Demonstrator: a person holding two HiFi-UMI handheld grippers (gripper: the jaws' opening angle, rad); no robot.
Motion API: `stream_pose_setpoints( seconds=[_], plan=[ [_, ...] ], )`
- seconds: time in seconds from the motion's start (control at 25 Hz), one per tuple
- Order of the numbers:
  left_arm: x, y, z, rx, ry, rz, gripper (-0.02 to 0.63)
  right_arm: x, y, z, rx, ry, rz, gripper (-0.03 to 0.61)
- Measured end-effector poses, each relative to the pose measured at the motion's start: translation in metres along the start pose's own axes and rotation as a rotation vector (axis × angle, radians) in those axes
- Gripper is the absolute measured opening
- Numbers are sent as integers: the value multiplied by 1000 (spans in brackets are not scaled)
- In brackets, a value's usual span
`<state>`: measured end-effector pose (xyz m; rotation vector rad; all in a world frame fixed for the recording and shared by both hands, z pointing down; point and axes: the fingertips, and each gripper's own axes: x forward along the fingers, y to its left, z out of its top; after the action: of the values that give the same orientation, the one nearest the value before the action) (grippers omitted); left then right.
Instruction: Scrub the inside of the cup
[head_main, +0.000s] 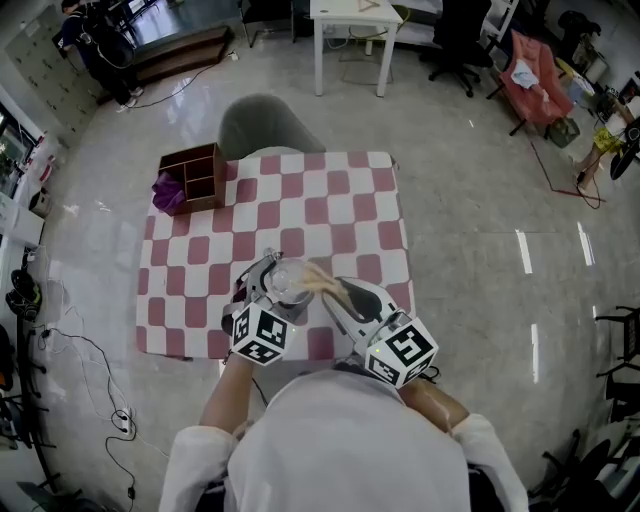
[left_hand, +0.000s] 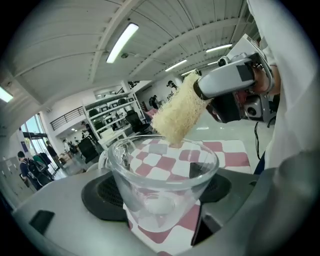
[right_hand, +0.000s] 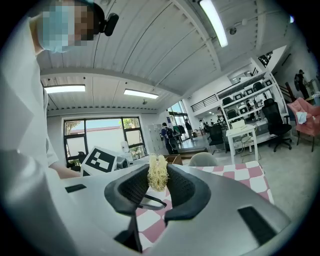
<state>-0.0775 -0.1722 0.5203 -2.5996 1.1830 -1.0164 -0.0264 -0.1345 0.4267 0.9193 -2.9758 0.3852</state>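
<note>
- The cup (left_hand: 150, 167), clear glass, sits between the left gripper's (left_hand: 162, 192) two dark pads, which press on its walls from either side. Its mouth is open toward the scrubber (left_hand: 177, 117).
- In the head view the cup is held above the near part of the table (head_main: 330, 200).
- The scrubber's pale, fibrous lower end is at the cup's far rim. I cannot tell whether it touches the glass.
- The right gripper (right_hand: 157, 184) pinches the scrubber's other end between its closed-in jaws.
- The table wears a red-and-white checked cloth.
- A brown box (head_main: 197, 172) stands at the far left corner, with something purple (head_main: 167, 192) beside it.
- A grey chair (head_main: 262, 125) stands beyond the table.
</note>
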Motion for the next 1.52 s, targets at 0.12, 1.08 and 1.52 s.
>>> stream_pose_setpoints(
  seconds=[0.12, 1.08, 1.52],
  plan=[
    [-4, -2, 2, 46, 8, -7, 391, 7, 5, -7, -10, 50, 9, 114],
    [-9, -22, -4, 301, 51, -44, 390, 30, 20, -18, -53, 190, 27, 114],
    [-11, -8, -9, 288, 58, -22, 391, 31, 40, -35, -29, 252, 72, 114]
  ],
)
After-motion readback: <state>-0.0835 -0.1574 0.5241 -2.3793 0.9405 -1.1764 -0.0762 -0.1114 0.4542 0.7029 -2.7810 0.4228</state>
